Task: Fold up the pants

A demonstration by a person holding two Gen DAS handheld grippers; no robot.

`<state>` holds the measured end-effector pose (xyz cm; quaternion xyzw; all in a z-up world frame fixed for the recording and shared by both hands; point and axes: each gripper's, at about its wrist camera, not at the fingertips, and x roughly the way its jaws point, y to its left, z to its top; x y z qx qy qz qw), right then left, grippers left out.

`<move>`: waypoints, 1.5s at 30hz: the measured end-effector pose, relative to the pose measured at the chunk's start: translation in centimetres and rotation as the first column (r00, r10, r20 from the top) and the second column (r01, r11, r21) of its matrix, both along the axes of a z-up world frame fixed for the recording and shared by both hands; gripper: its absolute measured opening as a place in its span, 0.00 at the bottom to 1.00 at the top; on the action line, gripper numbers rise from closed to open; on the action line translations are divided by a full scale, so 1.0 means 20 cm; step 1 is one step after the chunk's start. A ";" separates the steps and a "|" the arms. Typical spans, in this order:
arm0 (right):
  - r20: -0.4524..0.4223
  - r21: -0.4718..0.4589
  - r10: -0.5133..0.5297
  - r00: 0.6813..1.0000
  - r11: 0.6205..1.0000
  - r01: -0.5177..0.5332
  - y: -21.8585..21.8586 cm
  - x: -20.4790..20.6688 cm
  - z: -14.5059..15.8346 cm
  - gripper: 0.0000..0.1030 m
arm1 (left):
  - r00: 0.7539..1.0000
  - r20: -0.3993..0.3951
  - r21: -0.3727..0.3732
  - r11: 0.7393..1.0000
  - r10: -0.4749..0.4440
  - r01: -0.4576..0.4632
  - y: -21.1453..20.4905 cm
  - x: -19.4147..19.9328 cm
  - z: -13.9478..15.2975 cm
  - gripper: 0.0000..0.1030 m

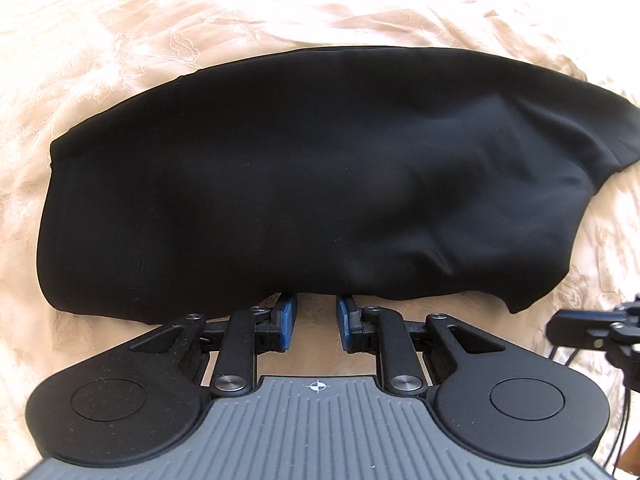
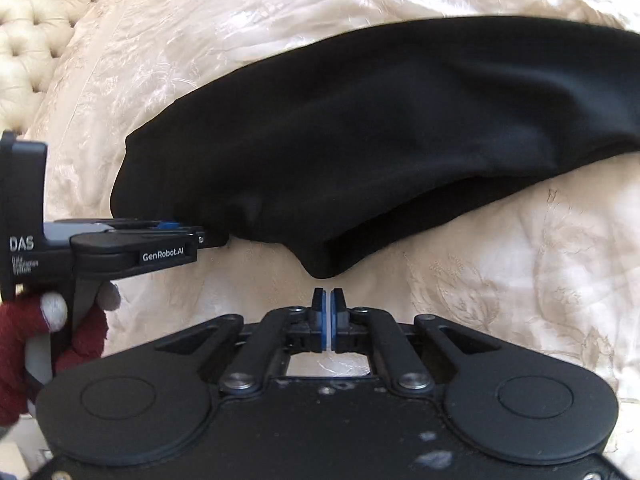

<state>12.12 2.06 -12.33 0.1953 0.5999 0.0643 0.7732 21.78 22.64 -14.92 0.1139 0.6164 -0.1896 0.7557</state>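
Black pants (image 1: 304, 184) lie folded in a broad band across a cream bedspread (image 1: 120, 40). My left gripper (image 1: 316, 304) is open, its blue pads (image 1: 289, 320) just at the near edge of the pants, nothing between them. In the right wrist view the pants (image 2: 380, 140) stretch from centre to upper right, with a drooping fold corner (image 2: 320, 268) just ahead of my right gripper (image 2: 328, 294). The right gripper is shut and empty, a short gap from that corner. The left gripper (image 2: 208, 238) shows from the side at the pants' near left edge.
A tufted cream headboard (image 2: 28, 20) stands at the upper left of the right wrist view. A hand in a dark red glove (image 2: 48, 332) holds the left gripper. Part of the right gripper (image 1: 600, 328) shows at the right edge of the left wrist view.
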 end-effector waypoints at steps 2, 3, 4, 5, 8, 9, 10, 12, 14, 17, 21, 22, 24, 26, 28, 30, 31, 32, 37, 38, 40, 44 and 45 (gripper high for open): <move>0.072 -0.058 0.010 0.997 0.998 -0.006 0.02 -0.03 0.05 0.19 | 1.000 0.001 0.006 1.000 -0.004 0.004 -0.01 0.00 0.00 0.20; 0.093 -0.066 0.012 0.996 0.998 -0.006 0.03 -0.04 0.06 0.27 | 1.000 0.002 0.007 1.000 -0.004 0.004 0.00 -0.01 0.00 0.20; 0.110 -0.056 0.008 0.994 0.998 -0.001 0.02 -0.02 0.06 0.28 | 1.000 0.002 0.007 1.000 -0.003 0.003 0.00 -0.01 0.00 0.20; 0.110 -0.037 0.000 0.994 0.999 0.004 0.02 -0.01 0.05 0.29 | 1.000 0.001 0.008 1.000 -0.001 0.001 -0.03 -0.01 -0.01 0.20; 0.098 -0.004 -0.032 0.995 0.999 0.033 0.00 0.05 0.03 0.29 | 1.000 0.007 0.013 1.000 -0.003 0.003 -0.06 0.01 -0.02 0.20; 0.099 -0.003 -0.045 0.994 0.999 0.046 0.00 0.07 0.02 0.29 | 1.000 0.012 0.015 1.000 -0.001 0.001 -0.07 -0.01 -0.02 0.20; 0.095 -0.003 -0.065 0.993 0.998 0.065 -0.01 0.09 0.01 0.30 | 1.000 0.017 0.018 1.000 0.002 -0.002 -0.07 -0.02 -0.02 0.20; 0.079 0.028 -0.113 0.990 0.993 0.111 -0.04 0.12 -0.03 0.14 | 1.000 0.028 0.022 1.000 0.012 -0.013 -0.07 -0.03 -0.01 0.20; 0.042 0.061 -0.152 0.987 0.987 0.149 -0.04 0.14 -0.08 0.08 | 0.998 0.045 0.020 0.999 0.042 -0.043 -0.04 -0.03 0.00 0.20; 0.015 0.033 -0.136 0.991 0.990 0.136 -0.02 0.15 -0.10 0.08 | 0.992 0.064 0.024 0.994 0.105 -0.106 0.03 -0.02 0.01 0.20; 0.017 0.005 -0.120 0.993 0.993 0.120 0.01 0.14 -0.11 0.08 | 0.983 0.075 0.014 0.985 0.170 -0.172 0.12 0.03 0.02 0.20; 0.018 0.006 -0.125 0.992 0.992 0.125 0.01 0.15 -0.11 0.08 | 0.982 0.075 0.007 0.984 0.176 -0.177 0.14 0.05 0.02 0.19; 0.019 0.005 -0.129 0.992 0.992 0.129 0.01 0.15 -0.11 0.08 | 0.980 0.072 -0.013 0.983 0.184 -0.184 0.16 0.09 0.03 0.20; 0.015 -0.004 -0.123 0.992 0.992 0.123 0.01 0.15 -0.11 0.08 | 0.975 0.117 0.026 0.981 0.189 -0.193 0.16 0.12 0.06 0.20; 0.015 -0.009 -0.118 0.993 0.993 0.118 0.01 0.15 -0.11 0.08 | 0.973 0.136 0.004 0.982 0.185 -0.187 0.16 0.15 0.12 0.20; 0.017 -0.012 -0.116 0.993 0.993 0.116 0.01 0.15 -0.10 0.08 | 0.970 0.144 -0.018 0.981 0.193 -0.193 0.16 0.16 0.15 0.20; 0.017 -0.013 -0.116 0.993 0.993 0.117 0.01 0.15 -0.10 0.08 | 0.971 0.144 -0.023 0.981 0.192 -0.190 0.17 0.17 0.15 0.20; 0.016 -0.013 -0.118 0.993 0.993 0.119 0.01 0.15 -0.11 0.08 | 0.972 0.143 -0.022 0.982 0.186 -0.185 0.16 0.18 0.15 0.20; 0.007 -0.007 -0.145 0.989 0.989 0.145 0.01 0.14 -0.11 0.09 | 0.982 0.148 0.034 0.992 0.119 -0.125 0.07 0.22 -0.01 0.20; 0.006 -0.009 -0.145 0.989 0.989 0.145 0.01 0.14 -0.11 0.09 | 0.983 0.154 0.057 0.993 0.096 -0.105 0.10 0.26 -0.06 0.20; 0.008 -0.014 -0.141 0.990 0.990 0.141 0.01 0.15 -0.10 0.09 | 0.983 0.172 0.078 0.994 0.063 -0.077 0.08 0.32 -0.11 0.20; 0.013 -0.018 -0.141 0.990 0.990 0.141 0.02 0.15 -0.09 0.09 | 0.976 0.213 0.064 0.996 0.046 -0.061 0.02 0.44 -0.09 0.20; 0.012 -0.020 -0.141 0.990 0.990 0.141 0.02 0.15 -0.09 0.09 | 0.974 0.222 0.062 0.996 0.043 -0.058 0.01 0.47 -0.09 0.20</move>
